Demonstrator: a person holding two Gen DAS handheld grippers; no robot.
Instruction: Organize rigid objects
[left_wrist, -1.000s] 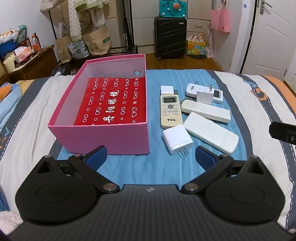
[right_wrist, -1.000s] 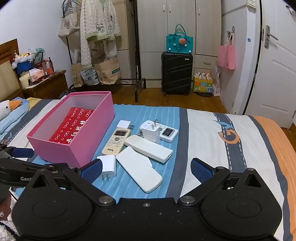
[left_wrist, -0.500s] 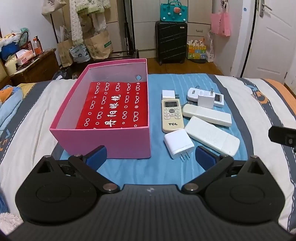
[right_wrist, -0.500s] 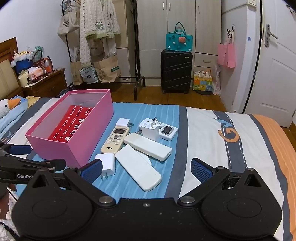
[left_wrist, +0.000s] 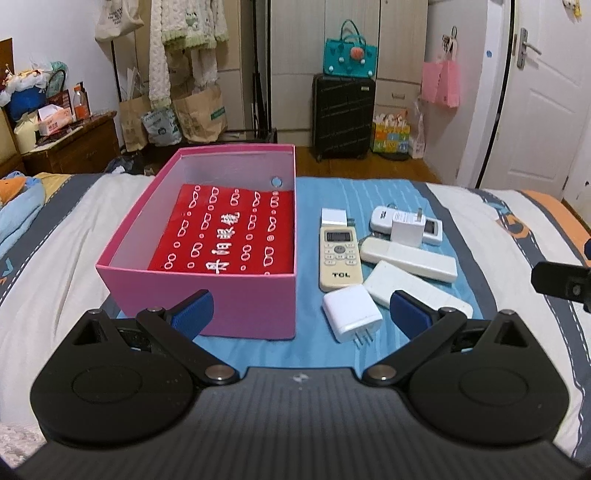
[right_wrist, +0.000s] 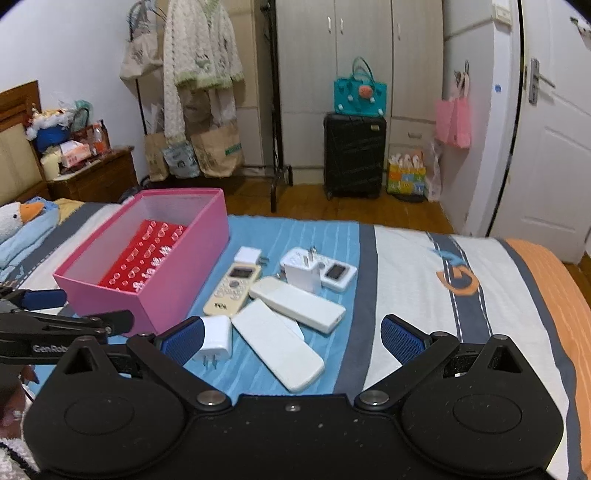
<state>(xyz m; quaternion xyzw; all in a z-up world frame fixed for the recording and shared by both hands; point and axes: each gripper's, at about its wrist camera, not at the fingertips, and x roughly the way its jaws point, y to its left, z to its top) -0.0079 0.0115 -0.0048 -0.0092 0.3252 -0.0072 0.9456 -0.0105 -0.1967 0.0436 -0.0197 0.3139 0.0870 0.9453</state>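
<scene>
Striped bedspread (left_wrist: 480, 206); wardrobe (right_wrist: 354, 55) and suitcase (right_wrist: 354, 155) behind. Pink box (left_wrist: 236, 310) left; remotes (left_wrist: 340, 258) and chargers (left_wrist: 351, 308) beside it on the bedspread. Left gripper (left_wrist: 301, 312) and right gripper (right_wrist: 291, 336) both spread, empty.

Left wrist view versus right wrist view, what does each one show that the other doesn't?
Only the left wrist view shows the red sheet's white printed characters legibly, the round hole in the pink box's far wall, and a bit of the right tongs at the edge.

Only the right wrist view shows the duck plush, the orange logo on the bedspread, and the left tongs from the side.

Both show the pink box, the TCL remote, the white chargers and remotes, and the black suitcase.
</scene>
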